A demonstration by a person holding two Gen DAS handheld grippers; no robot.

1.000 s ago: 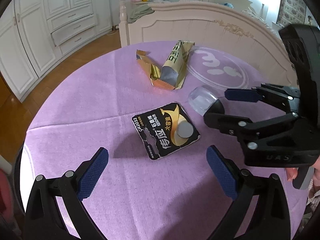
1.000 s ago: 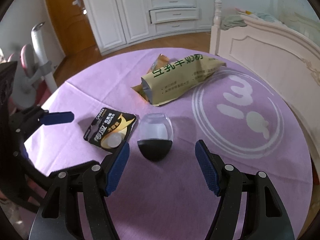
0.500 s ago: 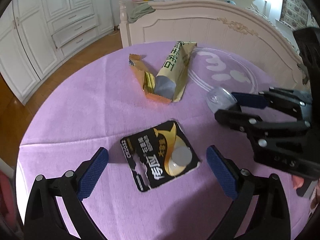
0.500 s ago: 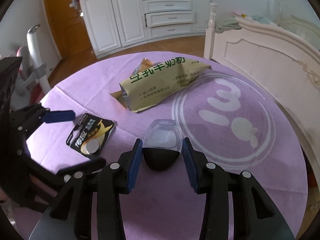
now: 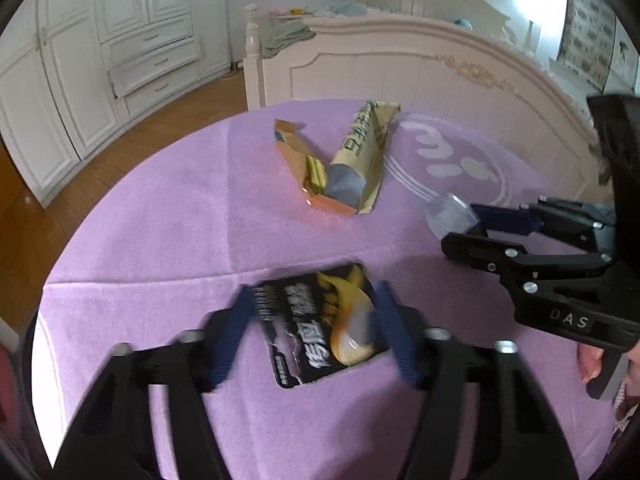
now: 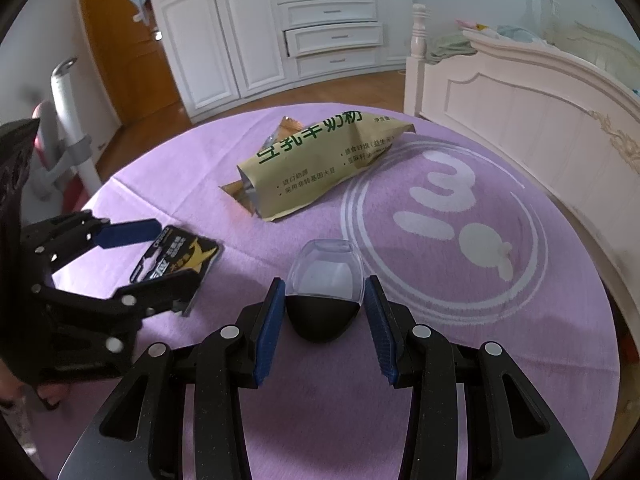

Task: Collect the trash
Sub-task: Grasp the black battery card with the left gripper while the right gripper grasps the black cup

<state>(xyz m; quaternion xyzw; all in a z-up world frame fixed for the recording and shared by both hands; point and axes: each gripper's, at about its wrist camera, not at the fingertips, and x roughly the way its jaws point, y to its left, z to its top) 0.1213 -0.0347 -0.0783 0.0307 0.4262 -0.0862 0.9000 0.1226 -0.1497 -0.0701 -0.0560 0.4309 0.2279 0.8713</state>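
Nearest: our left gripper (image 5: 316,332), jaws just closing, pads pressing both long edges of the flat battery card (image 5: 320,328), since a thin sheet offers no other purchase.

Beside it: our right gripper (image 6: 324,320), clamped on the domed clear-and-black case (image 6: 325,296) at its widest, which we judge the steadiest hold.

Beyond: the milk-powder pouch (image 6: 320,160) overlapping the orange wrapper (image 5: 300,160), uncollected on the purple tablecloth (image 6: 500,340).

Room: open cloth around both grips; the bed footboard (image 6: 520,92) crowds the table's far edge.

"DAS" is printed on the right gripper (image 5: 460,226).
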